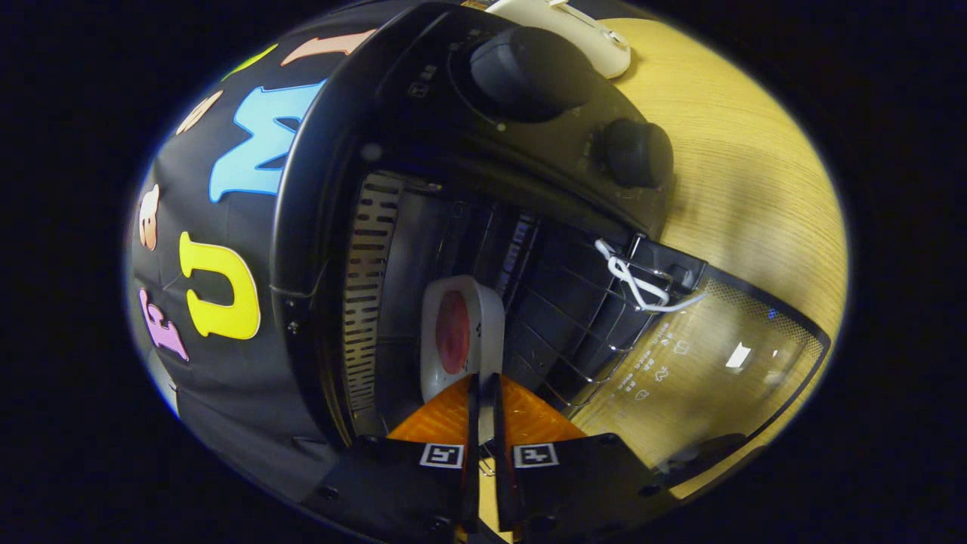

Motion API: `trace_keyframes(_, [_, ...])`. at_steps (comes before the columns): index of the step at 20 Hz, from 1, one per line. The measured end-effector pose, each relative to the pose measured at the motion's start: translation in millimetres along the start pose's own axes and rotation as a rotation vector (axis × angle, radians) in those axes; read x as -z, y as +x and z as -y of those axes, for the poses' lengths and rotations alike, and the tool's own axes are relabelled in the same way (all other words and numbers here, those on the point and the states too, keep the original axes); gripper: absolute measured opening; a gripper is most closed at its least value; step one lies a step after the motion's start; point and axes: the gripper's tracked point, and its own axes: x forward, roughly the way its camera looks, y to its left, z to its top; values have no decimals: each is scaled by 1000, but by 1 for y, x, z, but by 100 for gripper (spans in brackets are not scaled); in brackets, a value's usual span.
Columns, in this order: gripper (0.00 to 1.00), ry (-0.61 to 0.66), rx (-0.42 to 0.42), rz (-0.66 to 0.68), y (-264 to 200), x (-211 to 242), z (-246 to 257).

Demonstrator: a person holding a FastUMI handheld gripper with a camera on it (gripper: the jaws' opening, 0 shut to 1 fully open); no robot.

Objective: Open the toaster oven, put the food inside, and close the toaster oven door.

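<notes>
Wood-grain tabletop (pixel 755 189) carries a black toaster oven (pixel 423 151), which appears rolled sideways in the tool's tilted view. Its glass door (pixel 725 363) is swung fully open and lies out over the tabletop on the right. Two round knobs (pixel 529 68) sit on the oven's control panel, with a white object (pixel 574 26) just beyond it on the far side. Inside the oven, a white dish (pixel 462 332) holding red food (pixel 453 332) rests against the wire rack (pixel 582 325). A white cord (pixel 638 283) is tied at the rack's near corner by the door hinge. The tool (pixel 483 389) reaches into the oven mouth, its fingers (pixel 446 415) drawn nearly together on the near rim of the dish, which sits pinched between them.
</notes>
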Motion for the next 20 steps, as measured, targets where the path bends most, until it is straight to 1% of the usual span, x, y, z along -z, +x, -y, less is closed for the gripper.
trace_keyframes(1, [10, -2, 2, -11, 2, 0, 2])
trace_keyframes(3, [15, -15, -10, -30, -8, 6, 0])
trace_keyframes(5, [28, -37, -22, -29, -18, 6, -4])
trace_keyframes(6, [30, -46, -32, -25, -23, 6, -7])
trace_keyframes(7, [41, -50, -46, -20, -33, 6, -11])
trace_keyframes(11, [94, -95, -47, -11, -65, 22, -9])
trace_keyframes(13, [98, -153, -36, -12, -78, 31, -5])
trace_keyframes(15, [98, -226, -23, -17, -90, 40, -1])
trace_keyframes(20, [98, -476, 39, -10, -115, 53, 20])
